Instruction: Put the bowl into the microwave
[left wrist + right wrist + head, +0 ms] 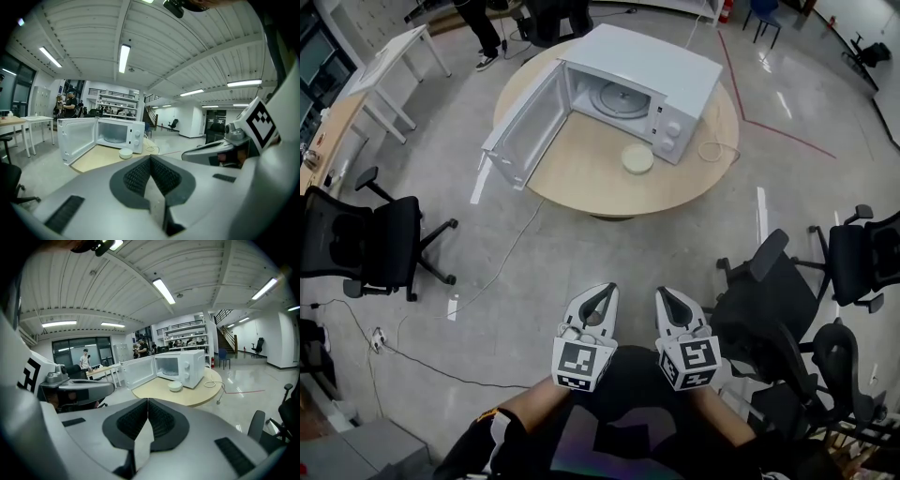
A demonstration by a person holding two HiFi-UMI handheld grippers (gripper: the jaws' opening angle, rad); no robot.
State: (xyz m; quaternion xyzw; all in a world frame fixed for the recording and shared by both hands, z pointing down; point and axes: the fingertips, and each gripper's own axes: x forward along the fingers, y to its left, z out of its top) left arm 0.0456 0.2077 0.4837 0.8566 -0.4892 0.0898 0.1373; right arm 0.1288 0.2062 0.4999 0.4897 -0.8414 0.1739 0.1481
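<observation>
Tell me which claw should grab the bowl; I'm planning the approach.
Right claw, likely: both are shut and far from the bowl, but the microwave's open door crowds the left claw.

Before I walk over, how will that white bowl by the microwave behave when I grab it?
The bowl looks small, shallow and rigid, so it is probably light. Its smooth-looking rim may slip. Low and wide, it should resist tipping.

This looks like a large open-plan office or lab hall. Black swivel chairs (380, 248) stand on a polished grey floor (609, 253), white desks (394, 56) line one side, and strip lights (124, 56) run along a ribbed ceiling (84, 28). Far off there seem to be shelving (115, 101) and a staircase (225, 317).
</observation>
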